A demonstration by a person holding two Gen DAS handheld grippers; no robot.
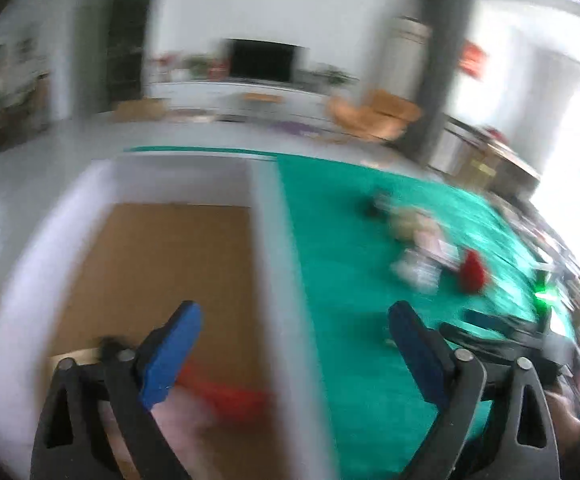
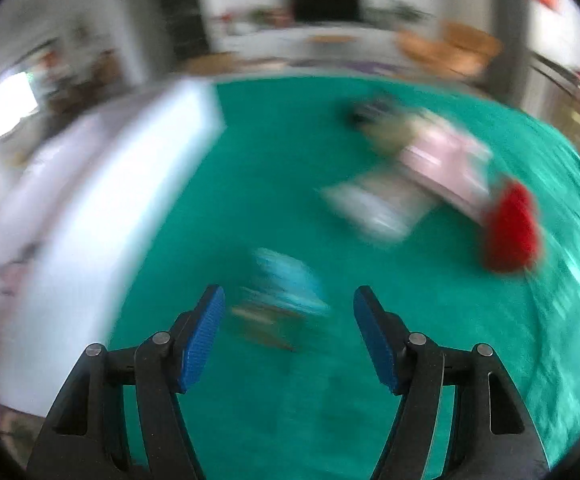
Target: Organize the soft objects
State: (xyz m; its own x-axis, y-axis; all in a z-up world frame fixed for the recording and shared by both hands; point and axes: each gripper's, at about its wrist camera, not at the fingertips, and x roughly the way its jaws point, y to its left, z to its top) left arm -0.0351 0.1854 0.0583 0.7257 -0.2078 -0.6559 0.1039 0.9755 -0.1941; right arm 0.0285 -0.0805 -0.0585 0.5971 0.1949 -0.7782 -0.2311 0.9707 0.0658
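Left wrist view, heavily blurred: your left gripper [image 1: 294, 344] stands with jaws spread and nothing between them over a white box [image 1: 267, 240] with a brown floor, where a red soft item [image 1: 229, 396] lies half hidden behind the left finger; far right on the green cloth [image 1: 330, 240] a smeared pile ends in a red plush [image 1: 472, 272]. Right wrist view: your right gripper [image 2: 287, 332] is spread too, empty, above an unidentifiable light-blue object [image 2: 290, 280], and only here does the pile separate into a pink piece [image 2: 446, 164] and a white piece [image 2: 378, 208].
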